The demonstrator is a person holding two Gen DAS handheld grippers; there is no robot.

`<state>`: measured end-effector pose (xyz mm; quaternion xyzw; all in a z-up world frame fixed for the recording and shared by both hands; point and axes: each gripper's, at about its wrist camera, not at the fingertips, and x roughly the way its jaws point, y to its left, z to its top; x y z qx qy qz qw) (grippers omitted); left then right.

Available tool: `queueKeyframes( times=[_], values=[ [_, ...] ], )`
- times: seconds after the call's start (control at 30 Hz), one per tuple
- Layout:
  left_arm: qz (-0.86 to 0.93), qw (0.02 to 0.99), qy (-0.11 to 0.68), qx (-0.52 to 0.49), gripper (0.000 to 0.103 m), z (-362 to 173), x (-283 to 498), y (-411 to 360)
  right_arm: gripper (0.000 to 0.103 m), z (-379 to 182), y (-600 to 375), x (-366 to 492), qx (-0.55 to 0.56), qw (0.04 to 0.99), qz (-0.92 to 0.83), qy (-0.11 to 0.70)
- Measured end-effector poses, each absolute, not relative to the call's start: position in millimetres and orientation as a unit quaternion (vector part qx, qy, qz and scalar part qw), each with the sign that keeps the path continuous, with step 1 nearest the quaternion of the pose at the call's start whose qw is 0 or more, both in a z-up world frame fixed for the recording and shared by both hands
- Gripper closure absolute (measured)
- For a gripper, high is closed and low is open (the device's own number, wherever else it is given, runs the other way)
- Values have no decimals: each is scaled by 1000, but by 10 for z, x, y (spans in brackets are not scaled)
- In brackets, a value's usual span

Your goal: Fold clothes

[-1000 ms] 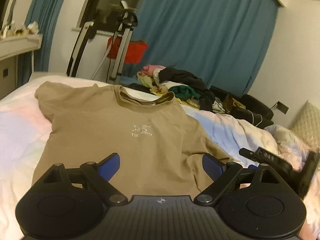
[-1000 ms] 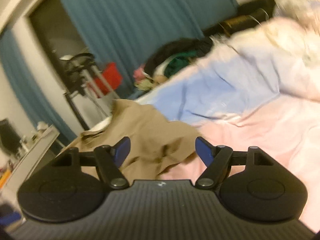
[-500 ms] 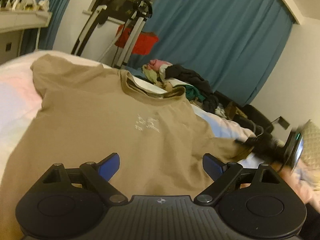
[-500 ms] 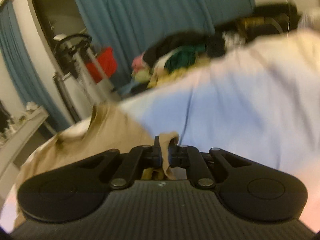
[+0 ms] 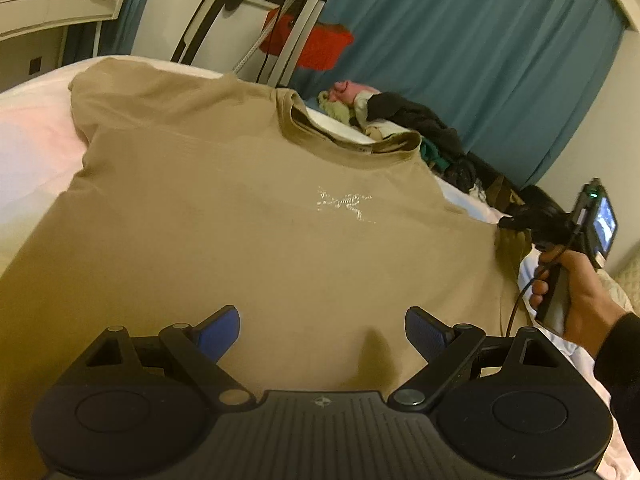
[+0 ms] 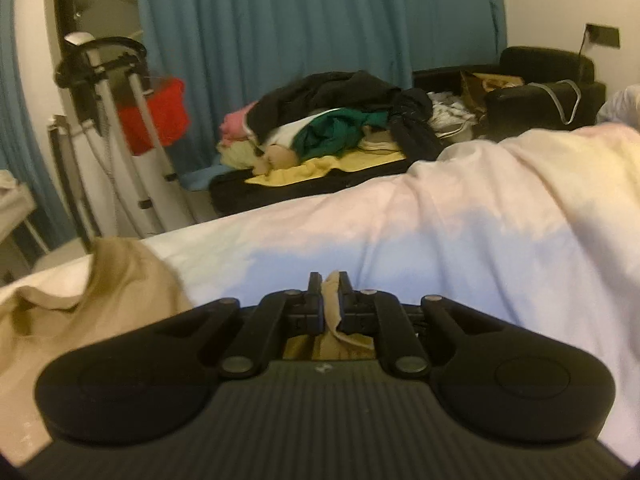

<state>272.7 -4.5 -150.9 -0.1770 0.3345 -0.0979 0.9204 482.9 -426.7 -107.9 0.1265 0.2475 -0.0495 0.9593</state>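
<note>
- From the left wrist, we see the tan T-shirt (image 5: pixel 248 208) lying face up and spread across the bed (image 5: pixel 32 120), collar toward the far edge and a small pale logo on the chest.
- Our left gripper (image 5: pixel 320 332) hangs over the shirt's lower body with its blue-padded jaws spread wide and nothing between them; only its shadow falls on the cloth.
- The shirt looks like light, soft knit: limp, quick to wrinkle, and not fragile. We judge it will sag and drag rather than keep a shape, so it wants lifting at two points, by a hem, a sleeve or a shoulder seam.
- At the right edge of this view a hand (image 5: pixel 572 288) in a dark sleeve holds the right gripper (image 5: pixel 508 222), its tips closed at the shirt's right sleeve.
- The collar is a thicker ribbed band that stands up a little; the body lies mostly smooth.
- From the right wrist, the right gripper (image 6: pixel 330 292) has its jaws pressed nearly together on a thin fold of tan cloth, which pokes up between the black fingers.
- More of the shirt (image 6: pixel 100 292) bunches in loose folds at the left, on the pale, softly rumpled quilt (image 6: pixel 480 216).
- We judge the pinch small, so a sharp tug could slip it free; a slow pull suits it better.
- Beyond the bed, a pile of clothes (image 6: pixel 332 120) lies before a blue curtain (image 6: pixel 300 12).
</note>
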Motion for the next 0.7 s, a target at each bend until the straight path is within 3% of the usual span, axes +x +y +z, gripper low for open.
queueKeyframes(
  times=[0.17,0.3,0.53,0.57,0.6,0.67,0.7],
  values=[
    [-99,923,326,-178,12,-1451,2702,-7,95,-873,-3930,4520,67,970,16,232],
    [-92,928,306,-190,12,-1344,2626,92,95,-783,-3209,4132,-58,966,110,225],
    [-78,935,289,-190,12,-1236,2536,190,89,-1192,-2416,3740,-97,915,210,332],
    [-80,935,289,-190,12,-1229,2522,190,84,-1197,-2403,3687,-92,911,215,338],
    [-81,935,289,-189,12,-1223,2508,189,66,-1168,-2434,3632,-77,910,223,342],
    [-86,935,288,-187,12,-1212,2491,181,44,-1066,-2613,3497,-22,915,228,333],
    [-88,935,288,-187,12,-1211,2483,175,40,-1006,-2726,3423,10,918,228,325]
  ],
)
